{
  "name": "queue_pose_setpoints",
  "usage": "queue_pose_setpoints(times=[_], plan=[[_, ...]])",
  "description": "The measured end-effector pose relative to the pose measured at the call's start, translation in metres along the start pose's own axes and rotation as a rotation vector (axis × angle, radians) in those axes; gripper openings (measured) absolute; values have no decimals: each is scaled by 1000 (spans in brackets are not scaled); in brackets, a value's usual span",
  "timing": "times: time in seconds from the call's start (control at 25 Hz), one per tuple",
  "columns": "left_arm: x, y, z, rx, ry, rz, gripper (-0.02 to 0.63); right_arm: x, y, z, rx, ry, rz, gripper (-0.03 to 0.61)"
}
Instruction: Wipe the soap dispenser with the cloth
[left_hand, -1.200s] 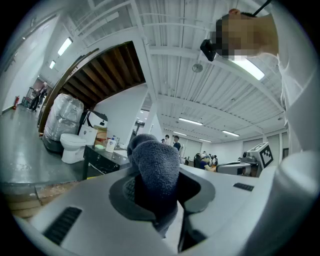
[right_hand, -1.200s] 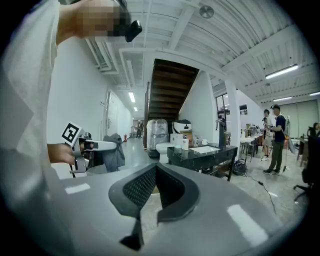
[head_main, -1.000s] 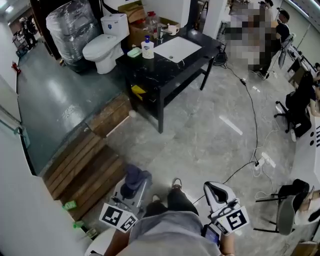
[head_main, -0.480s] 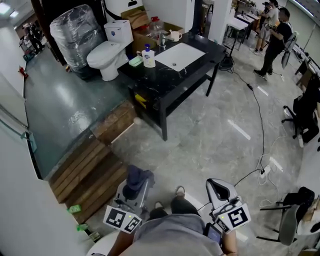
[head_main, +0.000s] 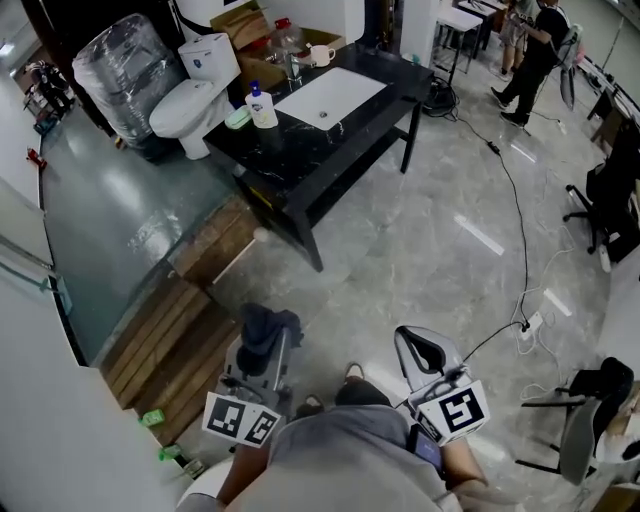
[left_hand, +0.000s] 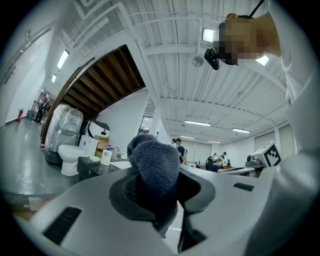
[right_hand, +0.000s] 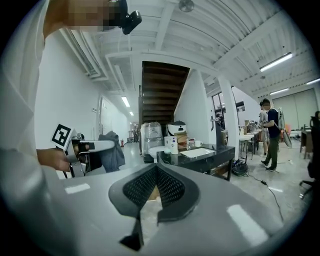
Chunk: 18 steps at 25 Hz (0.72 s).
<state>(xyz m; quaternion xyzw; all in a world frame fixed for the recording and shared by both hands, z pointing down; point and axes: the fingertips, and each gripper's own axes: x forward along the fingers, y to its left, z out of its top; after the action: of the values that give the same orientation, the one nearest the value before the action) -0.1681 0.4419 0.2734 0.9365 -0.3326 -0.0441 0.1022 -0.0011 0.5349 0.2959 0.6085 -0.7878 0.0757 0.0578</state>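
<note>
The white soap dispenser (head_main: 262, 108) with a blue top stands on the black counter (head_main: 300, 140) left of the white sink, far across the floor; it shows small in the left gripper view as the soap dispenser (left_hand: 105, 157) and in the right gripper view as the soap dispenser (right_hand: 173, 145). My left gripper (head_main: 262, 335) is shut on a dark blue cloth (left_hand: 155, 170), bunched between its jaws; the cloth (head_main: 266, 328) also shows from the head view. My right gripper (head_main: 420, 352) is shut and holds nothing; its pads (right_hand: 167, 187) meet.
A white toilet (head_main: 185, 90) and a plastic-wrapped bundle (head_main: 120, 70) stand left of the counter. Wooden steps (head_main: 170, 340) lie to my left. A cable (head_main: 515, 250) runs over the floor at right. A person (head_main: 530, 55) stands at far right; chairs (head_main: 590, 410) sit near the right edge.
Both grippers have moved forward with the person walking; the counter and toilet have shifted left and up in the head view. The cloth stays gripped throughout.
</note>
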Motion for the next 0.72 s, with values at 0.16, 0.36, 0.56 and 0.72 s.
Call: queue_pose_setpoints(times=[0.16,0.36,0.56,0.72], plan=[[25,-12,-1,13,-8,7,100,8,-22,12,7,-47,12,0],[42,-20,1,27,-7,27,99,27,-34,29,-8,-71,59,0],[58,-19,6,50,-4,45,100,50,-31,47,-2,-102,99,0],[70,-13,6,42,-7,47,100,66,-24,53,-17,-111,128,1]])
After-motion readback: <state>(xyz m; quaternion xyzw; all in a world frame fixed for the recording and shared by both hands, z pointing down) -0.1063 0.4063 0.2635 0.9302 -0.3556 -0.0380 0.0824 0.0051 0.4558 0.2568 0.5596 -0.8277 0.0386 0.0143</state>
